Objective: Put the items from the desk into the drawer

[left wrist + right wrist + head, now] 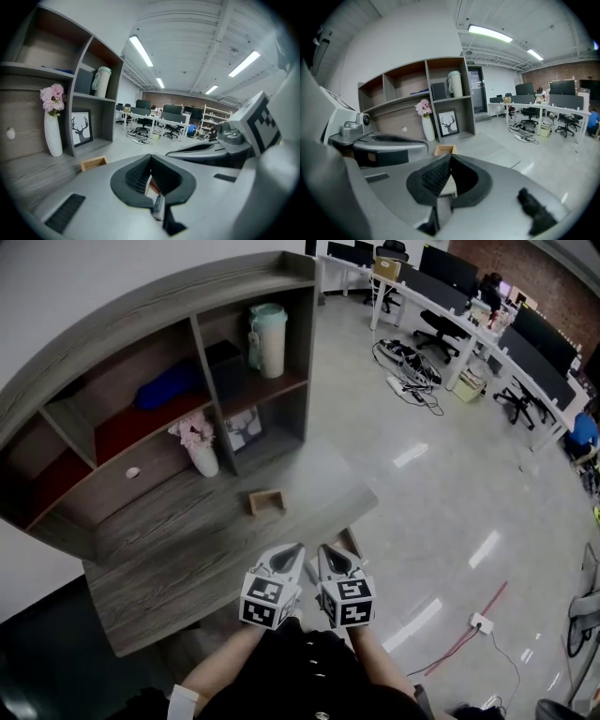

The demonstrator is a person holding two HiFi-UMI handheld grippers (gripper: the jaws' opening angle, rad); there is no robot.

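Head view shows a small wooden box (267,502) lying on the grey wood-grain desk (178,549), out in the open and in front of the shelf unit (141,329). It is a shallow, light-brown rectangular tray with thin walls, its open side facing up, and its long axis runs roughly along the desk's front edge. Behind it a white vase (202,459) of pink flowers stands before the drawer front (159,468), which carries a round knob. A framed picture (244,428) with a black antlered deer head sits in the lower cubby, and a mint and cream tumbler (269,339) stands on the shelf above. The only other print is the black-and-white square markers on the gripper cubes. The left gripper (296,549) and right gripper (324,551) hover side by side over the desk's near corner, well apart from the box, each with its ribbed jaws closed together on nothing.
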